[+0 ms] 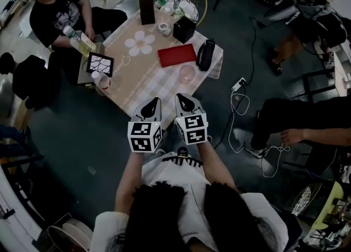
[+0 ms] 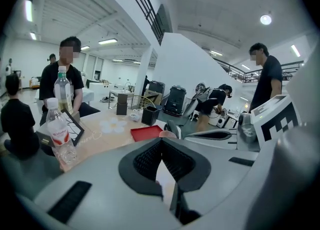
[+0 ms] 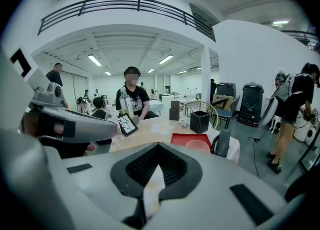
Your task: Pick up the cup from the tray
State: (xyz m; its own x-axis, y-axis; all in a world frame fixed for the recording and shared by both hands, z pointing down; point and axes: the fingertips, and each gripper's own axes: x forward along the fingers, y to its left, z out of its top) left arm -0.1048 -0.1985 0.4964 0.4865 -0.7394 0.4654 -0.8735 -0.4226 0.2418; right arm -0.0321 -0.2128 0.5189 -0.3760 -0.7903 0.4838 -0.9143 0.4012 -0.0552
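Note:
A pale pink see-through cup (image 1: 187, 73) stands on the table's near right part, just in front of the red tray (image 1: 176, 55) and, as far as I can tell, off it. The left gripper view has the cup (image 2: 168, 135) beside the tray (image 2: 146, 133); the right gripper view has the cup (image 3: 197, 145) before the tray (image 3: 186, 139). My left gripper (image 1: 155, 101) and right gripper (image 1: 181, 98) hang side by side over the floor at the table's near edge, short of the cup. Both are shut with nothing in them, as their own views show (image 2: 162, 146) (image 3: 157, 146).
A black jug (image 1: 205, 54) stands right of the tray, a black box (image 1: 184, 29) behind it. At the table's left are a framed picture (image 1: 100, 63) and bottles (image 1: 81, 41). A person (image 1: 60, 9) sits at the far left. Cables (image 1: 238, 102) lie on the floor at right.

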